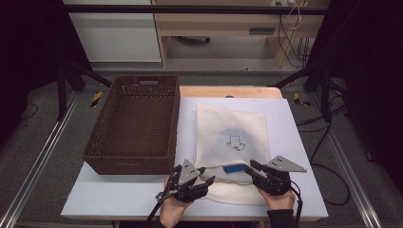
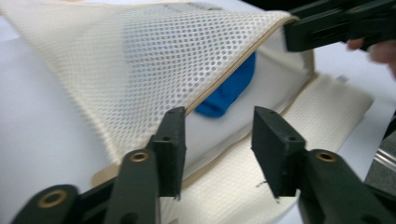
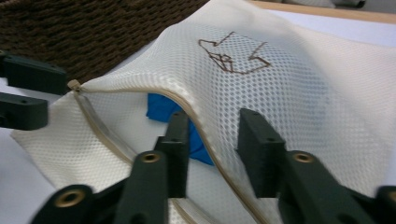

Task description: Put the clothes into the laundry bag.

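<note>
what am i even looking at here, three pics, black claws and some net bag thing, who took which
No robot here: a person holds a hand tool with two black jaws in each hand. The high view looks down on a white table. At the bottom are the left gripper and the right gripper.

The other two pictures come from small cameras riding on those tools, each looking along its own jaws.

On the table lie a brown basket and a cream mesh bag. The bag's zip mouth faces the person and is open, with a blue cloth showing inside.

Both pairs of jaws stand apart at the bag's opening. The upper layer looks lifted, but whether either tool actually grips it is hard to tell.
</note>
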Action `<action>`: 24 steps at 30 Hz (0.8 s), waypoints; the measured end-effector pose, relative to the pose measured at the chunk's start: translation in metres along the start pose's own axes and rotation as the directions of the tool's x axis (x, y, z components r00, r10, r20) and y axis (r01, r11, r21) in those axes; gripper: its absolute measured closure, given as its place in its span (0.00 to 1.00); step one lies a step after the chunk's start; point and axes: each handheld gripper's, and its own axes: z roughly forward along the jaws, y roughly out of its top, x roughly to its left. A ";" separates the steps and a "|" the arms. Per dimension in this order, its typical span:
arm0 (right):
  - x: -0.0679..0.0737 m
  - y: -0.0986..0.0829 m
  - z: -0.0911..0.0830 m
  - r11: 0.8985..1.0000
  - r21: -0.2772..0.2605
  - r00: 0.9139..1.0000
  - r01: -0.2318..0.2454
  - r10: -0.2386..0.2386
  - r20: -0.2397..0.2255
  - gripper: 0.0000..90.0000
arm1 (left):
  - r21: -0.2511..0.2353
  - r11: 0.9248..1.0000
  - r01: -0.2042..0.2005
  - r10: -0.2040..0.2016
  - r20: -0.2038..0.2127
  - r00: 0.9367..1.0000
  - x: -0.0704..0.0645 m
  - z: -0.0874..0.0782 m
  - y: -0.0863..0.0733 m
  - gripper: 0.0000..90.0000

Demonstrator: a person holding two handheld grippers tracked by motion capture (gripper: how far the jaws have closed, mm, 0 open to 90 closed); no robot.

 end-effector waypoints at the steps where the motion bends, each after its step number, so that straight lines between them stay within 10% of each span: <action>1: 0.000 -0.001 -0.002 1.000 -0.005 1.000 0.003 -0.003 0.007 0.64 | 0.004 1.000 0.010 -0.010 -0.009 1.000 0.005 -0.002 -0.004 0.53; 9: -0.011 -0.010 -0.027 0.998 -0.057 0.997 -0.031 0.035 0.072 0.58 | 0.010 0.998 0.061 -0.060 -0.053 0.997 0.026 -0.009 -0.019 0.51; 13: -0.021 -0.022 -0.029 0.998 0.005 0.986 -0.064 0.063 0.155 0.60 | 0.041 0.996 0.084 -0.080 -0.074 0.994 0.034 -0.005 -0.022 0.55; 24: -0.041 -0.048 -0.001 0.977 0.196 0.978 -0.078 0.037 0.205 0.54 | 0.109 0.985 0.132 -0.120 -0.111 0.987 0.044 0.010 -0.046 0.72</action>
